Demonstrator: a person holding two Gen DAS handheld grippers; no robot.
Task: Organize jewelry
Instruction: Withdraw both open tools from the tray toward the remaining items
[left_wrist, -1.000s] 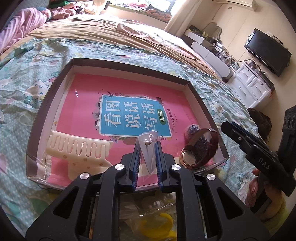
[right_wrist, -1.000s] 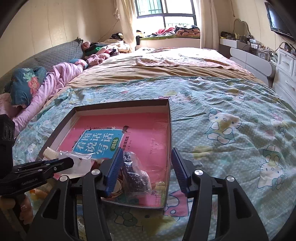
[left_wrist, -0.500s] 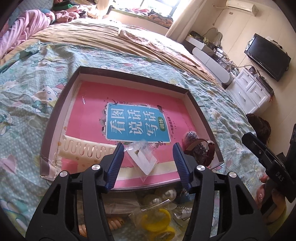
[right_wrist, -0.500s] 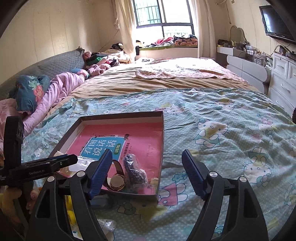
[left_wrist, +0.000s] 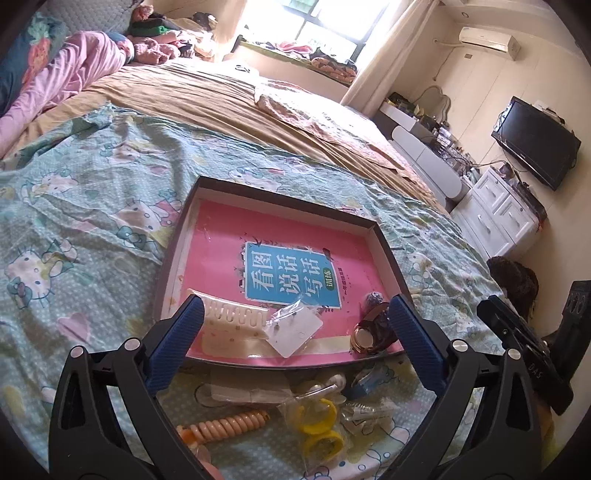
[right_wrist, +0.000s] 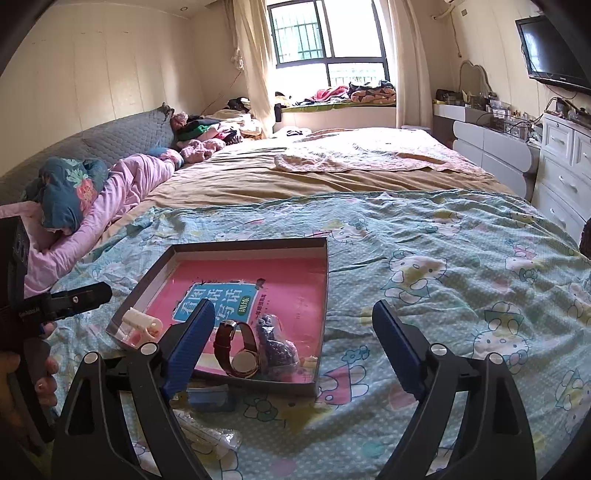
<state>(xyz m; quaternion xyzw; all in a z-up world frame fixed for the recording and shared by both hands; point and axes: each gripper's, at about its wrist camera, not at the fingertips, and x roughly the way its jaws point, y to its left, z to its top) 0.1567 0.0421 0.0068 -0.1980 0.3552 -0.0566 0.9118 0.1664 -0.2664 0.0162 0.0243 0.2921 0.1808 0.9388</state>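
Gripper (left_wrist: 295, 347) pair agape, one watch (left_wrist: 373, 330), one comb (left_wrist: 231, 325)

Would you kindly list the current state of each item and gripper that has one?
left gripper: open, jaws just opened, nothing held
right gripper: open, jaws just opened, nothing held
tray: lidless, on the bed
wristwatch: in tray, on its side
earring packet: lying in tray
cream comb: flat in tray
yellow rings: bagged, outside tray

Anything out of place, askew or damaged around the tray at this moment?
Nothing looks damaged. Several pieces still lie loose on the bedspread in front of the tray: an orange spiral hair tie, a bagged yellow ring and other small packets. The watch lies on its side in the tray.
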